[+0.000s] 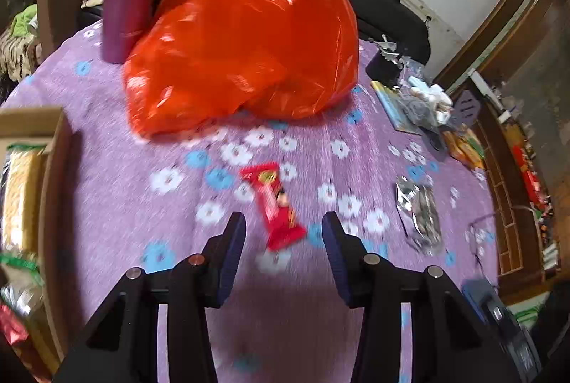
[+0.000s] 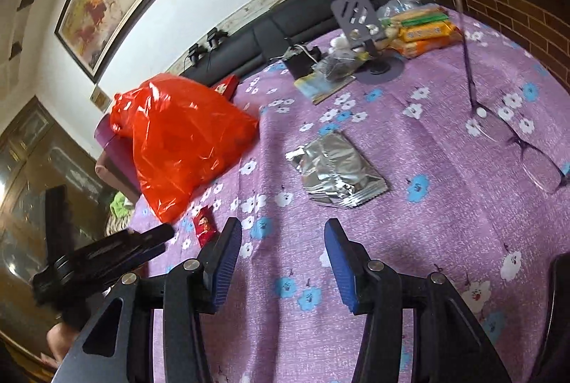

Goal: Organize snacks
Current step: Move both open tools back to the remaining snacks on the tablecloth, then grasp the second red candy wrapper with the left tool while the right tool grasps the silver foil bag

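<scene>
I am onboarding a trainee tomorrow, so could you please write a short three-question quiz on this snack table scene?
1. True or false: the left gripper is shut on the red snack packet.
2. Which lies nearest ahead of the right gripper? A) silver foil packet B) eyeglasses C) orange plastic bag
3. Fill in: the cardboard box already holding snacks appears at the ____ edge of the left wrist view.

Key: 1 false, it is open above the packet; 2 A; 3 left.
</scene>
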Demonstrator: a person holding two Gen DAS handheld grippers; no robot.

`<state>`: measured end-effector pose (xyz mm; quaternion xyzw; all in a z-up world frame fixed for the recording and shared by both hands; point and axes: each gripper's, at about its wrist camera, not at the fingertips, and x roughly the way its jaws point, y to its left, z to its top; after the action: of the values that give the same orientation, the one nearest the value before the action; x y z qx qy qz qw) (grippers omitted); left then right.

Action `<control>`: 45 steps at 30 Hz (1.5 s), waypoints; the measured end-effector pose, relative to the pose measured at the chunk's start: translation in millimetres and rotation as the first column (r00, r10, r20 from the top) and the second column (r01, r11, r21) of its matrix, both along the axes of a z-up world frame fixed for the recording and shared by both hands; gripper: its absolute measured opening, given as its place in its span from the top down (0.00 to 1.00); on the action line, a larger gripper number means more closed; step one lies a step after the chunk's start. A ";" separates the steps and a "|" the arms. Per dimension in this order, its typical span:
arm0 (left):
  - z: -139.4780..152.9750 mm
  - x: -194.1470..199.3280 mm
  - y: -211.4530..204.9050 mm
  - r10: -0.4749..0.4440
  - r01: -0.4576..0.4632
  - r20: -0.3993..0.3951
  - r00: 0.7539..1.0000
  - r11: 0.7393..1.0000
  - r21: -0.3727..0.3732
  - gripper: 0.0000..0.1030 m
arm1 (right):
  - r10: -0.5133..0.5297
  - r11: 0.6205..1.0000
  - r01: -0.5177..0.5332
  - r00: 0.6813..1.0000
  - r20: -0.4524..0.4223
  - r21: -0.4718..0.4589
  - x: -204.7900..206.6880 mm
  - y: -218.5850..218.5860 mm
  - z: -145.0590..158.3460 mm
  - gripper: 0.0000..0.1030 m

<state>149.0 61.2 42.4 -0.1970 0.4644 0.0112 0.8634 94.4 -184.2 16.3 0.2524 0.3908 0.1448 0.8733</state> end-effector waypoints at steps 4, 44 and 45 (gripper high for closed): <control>-11.2 22.6 -9.6 0.019 -0.018 -0.025 1.000 0.999 0.050 0.64 | -0.016 0.999 0.016 1.000 -0.009 0.027 1.0 -7.0 -1.0 0.49; -32.5 -63.8 -25.7 -0.193 0.179 0.055 0.980 0.963 0.200 0.82 | 0.018 0.877 -0.111 0.980 -0.200 -0.467 124.9 40.6 -41.1 0.24; -32.3 -63.8 -25.7 -0.194 0.179 0.055 0.980 0.962 0.204 0.82 | 0.021 0.873 -0.116 0.979 -0.202 -0.474 125.8 41.9 -44.9 0.24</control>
<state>85.2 35.5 10.1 -0.0657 0.4449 -0.0312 0.8926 220.3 -142.3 -28.6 0.0249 0.5048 0.0489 0.8615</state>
